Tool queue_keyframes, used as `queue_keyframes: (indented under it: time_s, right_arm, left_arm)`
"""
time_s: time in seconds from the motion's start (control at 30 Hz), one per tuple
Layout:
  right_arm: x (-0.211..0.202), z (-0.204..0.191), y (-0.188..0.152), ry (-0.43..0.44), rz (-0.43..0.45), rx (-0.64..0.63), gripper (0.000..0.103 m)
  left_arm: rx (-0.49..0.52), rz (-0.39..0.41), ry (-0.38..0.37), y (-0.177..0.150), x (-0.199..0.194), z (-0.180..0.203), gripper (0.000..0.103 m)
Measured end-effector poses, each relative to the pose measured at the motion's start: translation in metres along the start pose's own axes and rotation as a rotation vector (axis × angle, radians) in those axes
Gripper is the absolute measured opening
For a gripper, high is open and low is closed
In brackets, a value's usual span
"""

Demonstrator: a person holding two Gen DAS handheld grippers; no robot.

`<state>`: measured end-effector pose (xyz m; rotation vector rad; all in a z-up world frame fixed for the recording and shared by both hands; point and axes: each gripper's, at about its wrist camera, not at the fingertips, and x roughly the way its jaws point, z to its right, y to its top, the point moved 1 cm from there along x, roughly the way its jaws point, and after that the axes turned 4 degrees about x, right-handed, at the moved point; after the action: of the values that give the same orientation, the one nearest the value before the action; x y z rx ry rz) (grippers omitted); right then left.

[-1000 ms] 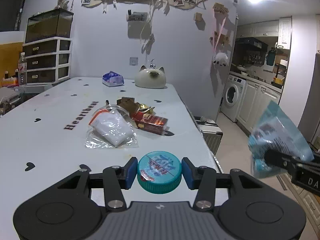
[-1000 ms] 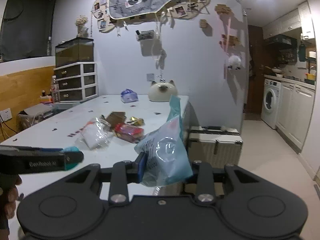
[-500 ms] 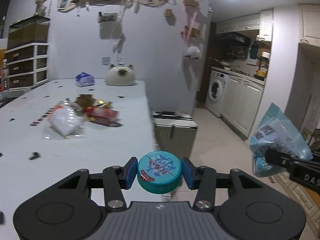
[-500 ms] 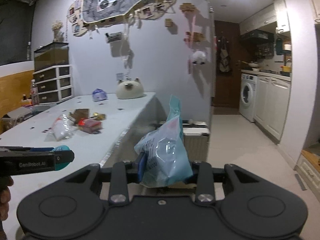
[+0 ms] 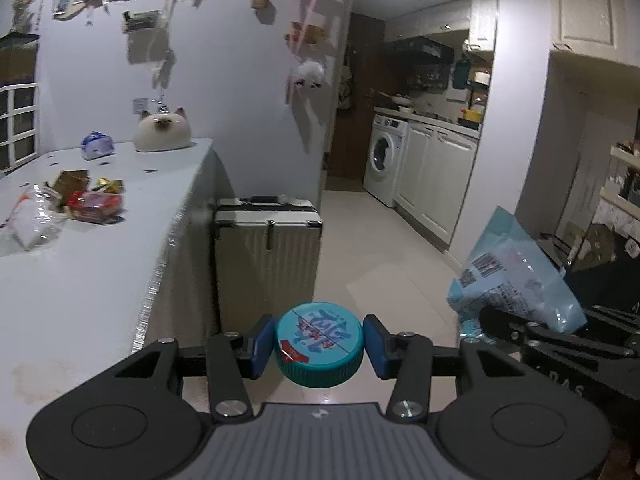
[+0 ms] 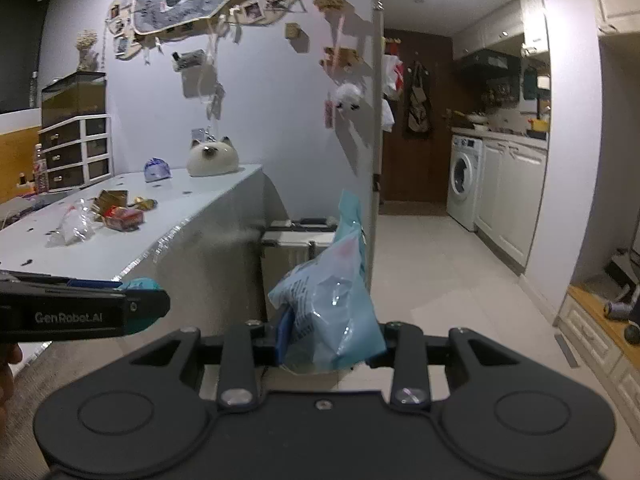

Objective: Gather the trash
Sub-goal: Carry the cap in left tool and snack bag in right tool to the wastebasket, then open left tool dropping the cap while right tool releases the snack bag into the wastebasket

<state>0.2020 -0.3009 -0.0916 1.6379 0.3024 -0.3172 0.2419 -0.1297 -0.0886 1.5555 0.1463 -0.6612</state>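
Note:
My left gripper (image 5: 319, 344) is shut on a teal round lid (image 5: 319, 343) with a printed label, held over the floor just off the white table's (image 5: 80, 280) corner. My right gripper (image 6: 329, 344) is shut on a light blue plastic snack bag (image 6: 332, 300), which stands up between its pads; the same bag (image 5: 516, 280) shows at the right of the left wrist view. More trash lies on the table: a clear plastic bag (image 5: 30, 220), a red wrapper (image 5: 94, 204), and brown and gold wrappers (image 5: 72, 180).
A cream suitcase (image 5: 268, 248) stands on the floor against the table's end. A cat-shaped ceramic (image 5: 162, 134) and a blue pack (image 5: 96, 145) sit at the table's far end. Tiled floor runs to a washing machine (image 5: 384, 156) and white cabinets (image 5: 436, 180).
Both grippers have swung right, away from the table and toward the open floor, each keeping its grip. The table trash has slid to the left of both views.

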Motion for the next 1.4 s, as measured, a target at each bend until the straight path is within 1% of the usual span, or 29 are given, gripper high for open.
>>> queue_keyframes:
  time_s: [0.17,0.27,0.43,0.7,0.83,0.97,1.03,1.17,1.3,1.4]
  right_arm:
    - [0.013,0.016,-0.020,-0.019,-0.034,0.010,0.035]
    - [0.024,0.026,-0.035,-0.030,-0.066,0.015,0.035]
    - [0.046,0.045,-0.063,-0.056,-0.127,0.040,0.035]
    - [0.095,0.064,-0.112,-0.088,-0.244,0.094,0.035]
    - [0.124,0.069,-0.136,-0.099,-0.310,0.116,0.035]
    - [0.160,0.071,-0.161,-0.097,-0.387,0.149,0.035]
    - [0.183,0.075,-0.177,-0.090,-0.443,0.194,0.035]
    - [0.224,0.075,-0.211,-0.083,-0.545,0.246,0.035]
    - [0.252,0.070,-0.244,-0.062,-0.630,0.238,0.036]
    - [0.267,0.071,-0.271,-0.061,-0.701,0.231,0.036]
  left_arm:
    - [-0.017,-0.020,-0.011,-0.012,0.019,0.016,0.049]
    - [-0.025,-0.038,-0.004,-0.022,0.033,0.024,0.049]
    - [-0.012,-0.098,0.005,-0.042,0.071,0.034,0.049]
    - [-0.024,-0.208,-0.003,-0.080,0.136,0.035,0.049]
    - [-0.072,-0.268,-0.021,-0.106,0.170,0.025,0.049]
    - [-0.123,-0.356,-0.038,-0.136,0.209,0.014,0.049]
    - [-0.140,-0.400,-0.036,-0.150,0.228,0.008,0.049]
    - [-0.139,-0.482,-0.026,-0.178,0.262,0.000,0.049]
    - [-0.136,-0.537,-0.020,-0.197,0.286,-0.005,0.049]
    - [-0.149,-0.579,-0.015,-0.211,0.305,-0.010,0.049]
